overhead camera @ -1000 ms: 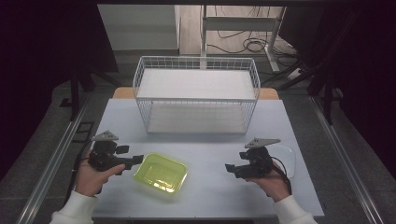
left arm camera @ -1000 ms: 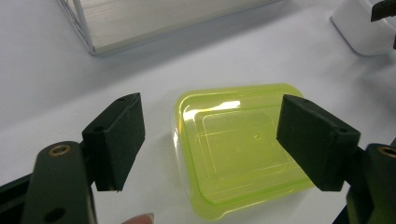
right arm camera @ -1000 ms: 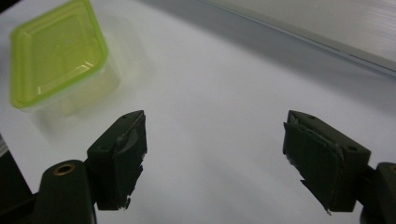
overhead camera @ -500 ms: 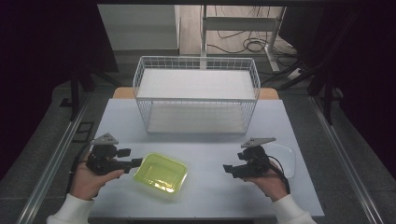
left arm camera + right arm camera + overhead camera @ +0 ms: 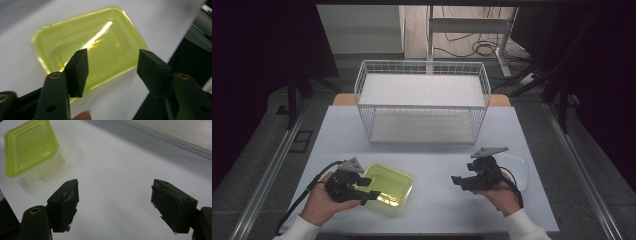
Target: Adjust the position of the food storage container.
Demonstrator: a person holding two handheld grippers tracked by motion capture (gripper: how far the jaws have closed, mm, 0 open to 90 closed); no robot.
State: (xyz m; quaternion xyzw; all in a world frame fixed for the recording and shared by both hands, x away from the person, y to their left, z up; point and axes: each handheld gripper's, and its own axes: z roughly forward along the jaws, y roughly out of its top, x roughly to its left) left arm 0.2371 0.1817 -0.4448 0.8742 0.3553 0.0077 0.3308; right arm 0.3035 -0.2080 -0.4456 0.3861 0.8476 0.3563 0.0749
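I'm holding my left claw (image 5: 368, 189) spread wide right at the near-left edge of the green container (image 5: 388, 184), which is sitting lower left of the high view on the bench (image 5: 437, 160), long axis slanting. My right claw (image 5: 457, 181), also spread, is hanging well apart.

White wire basket (image 5: 422, 107) at the table's (image 5: 432, 155) far edge, clear lid (image 5: 518, 167) near right.

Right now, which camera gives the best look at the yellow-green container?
The left gripper view: the yellow-green container lies large and close beyond the open jaws. The right gripper view shows it smaller, cut at the corner; the high view shows it small.
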